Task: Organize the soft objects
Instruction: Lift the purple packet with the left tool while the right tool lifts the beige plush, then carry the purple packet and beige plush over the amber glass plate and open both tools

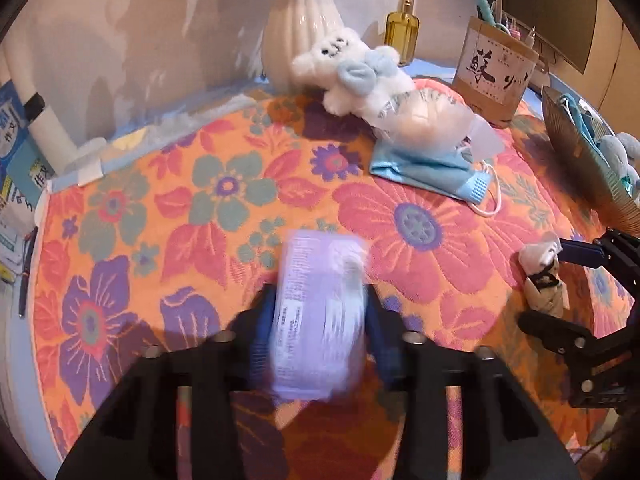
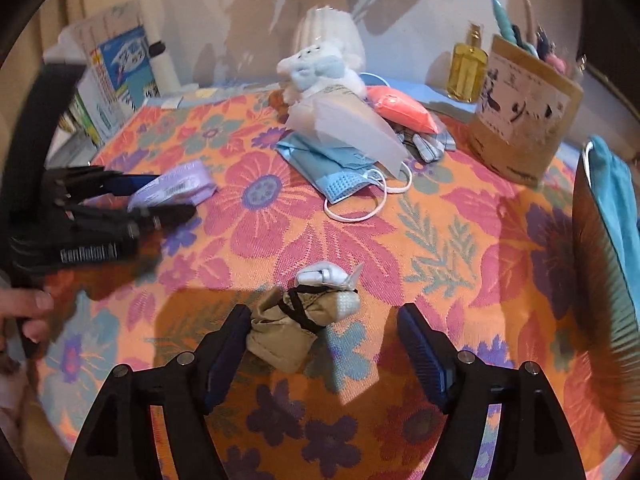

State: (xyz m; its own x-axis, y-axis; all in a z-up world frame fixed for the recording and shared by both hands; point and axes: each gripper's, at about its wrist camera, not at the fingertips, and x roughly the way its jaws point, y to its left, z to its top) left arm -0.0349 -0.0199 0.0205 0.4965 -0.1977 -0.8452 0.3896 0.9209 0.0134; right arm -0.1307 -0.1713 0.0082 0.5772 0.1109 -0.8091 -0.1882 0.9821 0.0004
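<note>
Here, left gripper (image 1: 320, 320) clamps purple tissue pack (image 1: 318, 316) above floral cloth (image 1: 180, 208), near desk's left edge. Right gripper (image 2: 324, 334) spread wide, holding nothing; beige rolled sock (image 2: 288, 330) lies between pads, against left pad, near front edge.

A flowered cloth (image 1: 168, 184) is spread over the worktop. At the back, a ribbed white vase (image 1: 298, 28), an amber pump bottle (image 1: 402, 28) and a cardboard pen holder (image 1: 496, 76) are seen; books (image 2: 116, 80) are stacked at the left.
</note>
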